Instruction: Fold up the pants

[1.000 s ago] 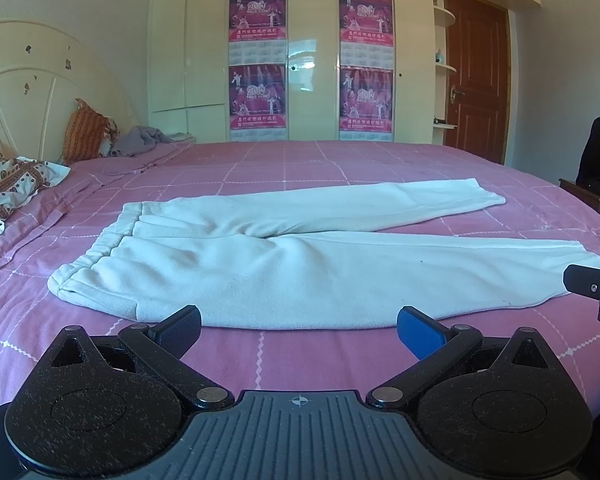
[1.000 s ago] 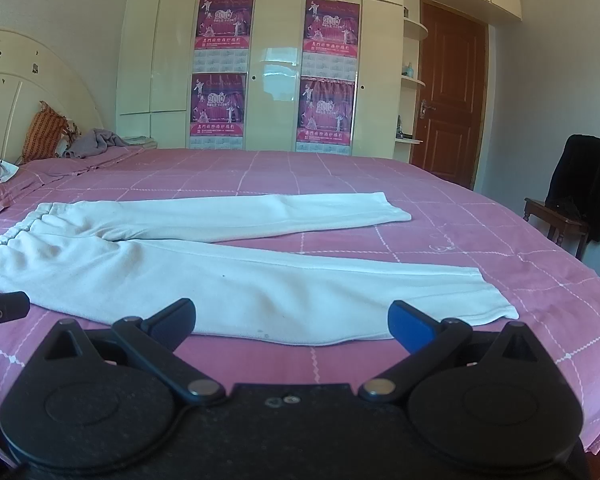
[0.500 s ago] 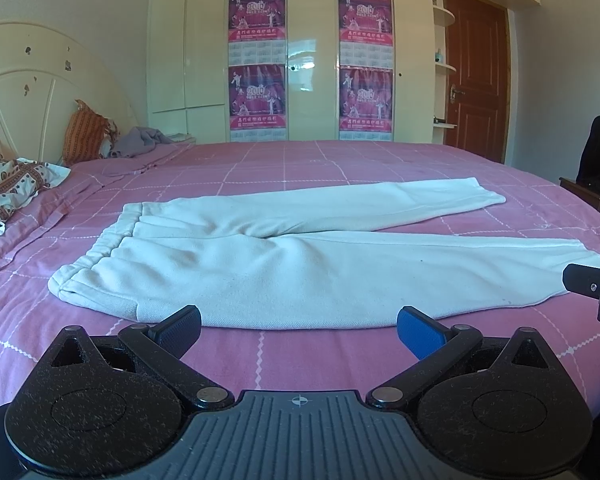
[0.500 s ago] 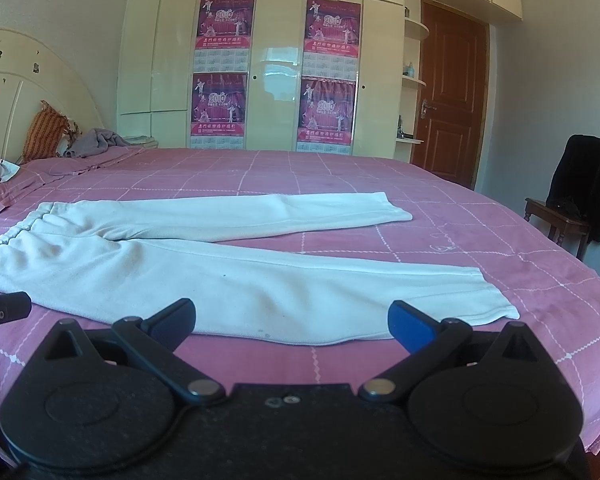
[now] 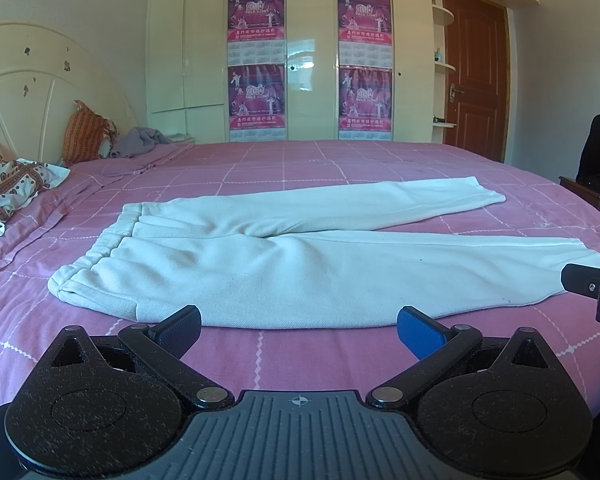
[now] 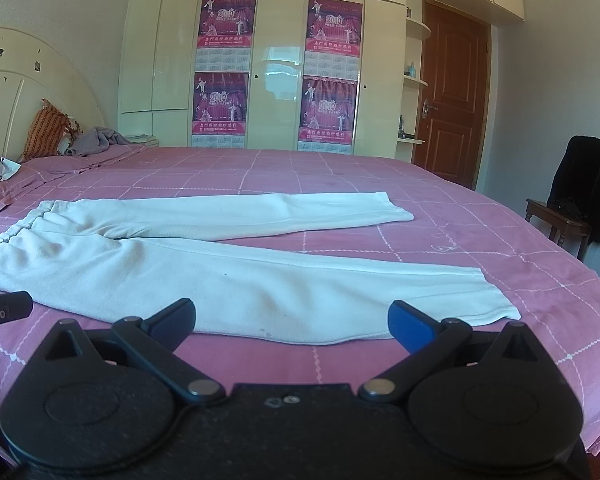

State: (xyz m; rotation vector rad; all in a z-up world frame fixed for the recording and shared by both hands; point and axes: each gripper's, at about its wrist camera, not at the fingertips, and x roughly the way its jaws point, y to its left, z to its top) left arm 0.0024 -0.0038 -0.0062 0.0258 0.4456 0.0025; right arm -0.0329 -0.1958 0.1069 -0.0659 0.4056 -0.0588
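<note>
Left wrist view: pants (image 5: 284,264) lie flat and unfolded on the pink checked bedspread (image 5: 300,168), waistband toward the headboard side, both legs running out to my right. Left gripper (image 5: 299,326) hangs just short of the near edge, fingers spread wide, nothing between them. Right gripper (image 6: 292,322) likewise: fingers apart, empty, poised near the lower part of the near leg.

Step in hand, as I judge it: the approach before the first fold. No fabric is lifted yet.

Next move, my guess: bring one leg over the other. That calls for both grippers to come down on one leg's edge, left near the waistband (image 5: 96,248), right near the cuff (image 6: 496,300), and pinch a single leg's thickness without catching the bedspread beneath.

Look of the garment: off-white, thick fleecy knit with a gathered elastic waist and ribbed cuffs. The legs splay in a narrow V, the far leg angled away. Mostly smooth, a few faint marks on the near leg. I expect it to drape heavily and sag between two grip points.
</note>
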